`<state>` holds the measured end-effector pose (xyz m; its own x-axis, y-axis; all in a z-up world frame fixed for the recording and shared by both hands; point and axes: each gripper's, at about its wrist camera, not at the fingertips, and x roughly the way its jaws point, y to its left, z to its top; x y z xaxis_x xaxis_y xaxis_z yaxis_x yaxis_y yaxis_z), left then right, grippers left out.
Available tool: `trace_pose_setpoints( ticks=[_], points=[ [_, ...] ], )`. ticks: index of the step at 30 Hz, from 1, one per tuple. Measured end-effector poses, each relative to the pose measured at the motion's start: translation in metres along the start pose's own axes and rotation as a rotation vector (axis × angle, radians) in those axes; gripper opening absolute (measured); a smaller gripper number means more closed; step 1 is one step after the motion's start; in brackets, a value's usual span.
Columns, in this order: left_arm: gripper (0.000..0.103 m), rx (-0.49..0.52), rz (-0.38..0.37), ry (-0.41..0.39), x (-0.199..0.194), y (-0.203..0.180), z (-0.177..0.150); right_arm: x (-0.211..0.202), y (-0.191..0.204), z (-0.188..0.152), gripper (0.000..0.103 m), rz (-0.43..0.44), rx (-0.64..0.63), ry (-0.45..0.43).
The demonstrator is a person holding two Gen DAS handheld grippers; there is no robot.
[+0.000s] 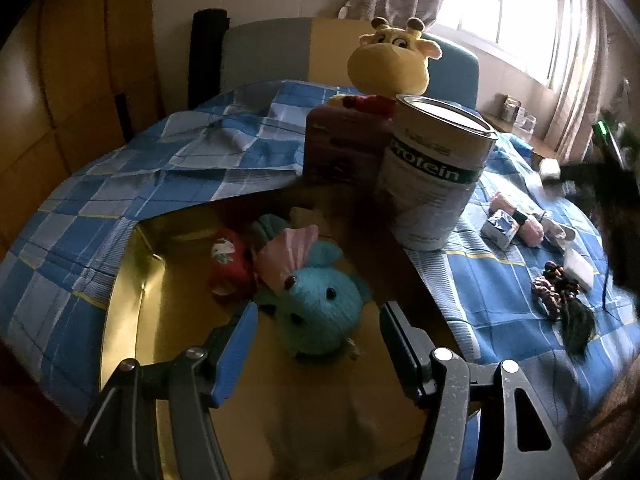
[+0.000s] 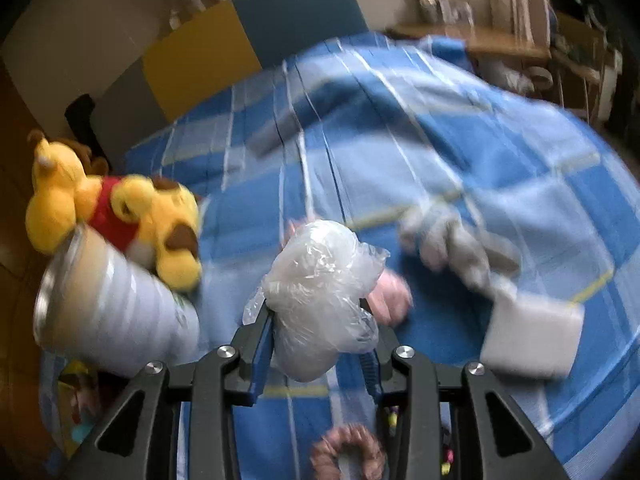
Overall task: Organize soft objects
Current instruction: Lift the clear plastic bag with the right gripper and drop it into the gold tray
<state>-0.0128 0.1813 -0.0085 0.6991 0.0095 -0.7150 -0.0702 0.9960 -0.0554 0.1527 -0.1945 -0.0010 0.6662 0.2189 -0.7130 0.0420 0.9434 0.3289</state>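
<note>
Box (image 1: 132, 280): teal knitted toy (image 1: 320, 300) and red toy (image 1: 228, 260) already stowed inside.
Left gripper (image 1: 318, 322): spread wide, empty, above the box.
Right gripper (image 2: 318, 320): clenched on plastic-wrapped bundle (image 2: 320, 280), judged next for the box.
Left outside the box: giraffe plush (image 1: 390, 60), pink roll (image 2: 390, 296), hair ties (image 1: 554, 286).

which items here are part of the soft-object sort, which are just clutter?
Job:
plastic-wrapped white bundle in right claw
teal knitted plush
red plush
giraffe plush
cardboard box

Lying about:
Protein can
maroon carton
white block

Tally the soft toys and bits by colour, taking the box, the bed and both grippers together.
Yellow: 1, giraffe plush
Teal: 1, knitted toy
Red: 1, small item
White: 1, plastic-wrapped bundle, held by the right gripper
Total: 4
</note>
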Motion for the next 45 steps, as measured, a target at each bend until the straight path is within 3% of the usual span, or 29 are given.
trace_pose_setpoints(
  ticks=[10, 13, 16, 21, 24, 27, 32, 36, 41, 45],
  points=[
    [0.064, -0.05, -0.015, -0.022, -0.006, 0.022, 0.001, -0.03, 0.12, 0.135, 0.037, -0.125, -0.144, -0.161],
    [0.064, -0.06, -0.007, -0.024, -0.007, 0.028, 0.001, -0.045, 0.176, 0.163, 0.037, -0.09, -0.183, -0.231],
    [0.064, -0.075, 0.005, -0.023, -0.007, 0.034, 0.0, -0.057, 0.229, 0.171, 0.037, 0.006, -0.247, -0.273],
    [0.064, -0.113, 0.047, -0.029, -0.008, 0.05, 0.0, -0.07, 0.321, 0.126, 0.037, 0.233, -0.497, -0.26],
    [0.064, -0.145, 0.08, -0.033, -0.009, 0.064, 0.0, -0.066, 0.346, 0.076, 0.037, 0.32, -0.626, -0.182],
    [0.064, -0.172, 0.115, -0.032, -0.01, 0.077, -0.003, -0.053, 0.347, 0.019, 0.037, 0.37, -0.728, -0.062],
    [0.064, -0.205, 0.144, -0.018, -0.008, 0.089, -0.009, -0.031, 0.315, -0.083, 0.037, 0.365, -0.853, 0.149],
    [0.066, -0.205, 0.156, -0.02, -0.01, 0.088, -0.012, -0.022, 0.287, -0.142, 0.037, 0.307, -0.905, 0.226],
    [0.068, -0.191, 0.152, -0.022, -0.012, 0.08, -0.013, -0.012, 0.265, -0.181, 0.038, 0.268, -0.909, 0.287],
    [0.076, -0.162, 0.147, -0.035, -0.017, 0.069, -0.015, -0.008, 0.257, -0.199, 0.042, 0.256, -0.884, 0.311]
  ],
)
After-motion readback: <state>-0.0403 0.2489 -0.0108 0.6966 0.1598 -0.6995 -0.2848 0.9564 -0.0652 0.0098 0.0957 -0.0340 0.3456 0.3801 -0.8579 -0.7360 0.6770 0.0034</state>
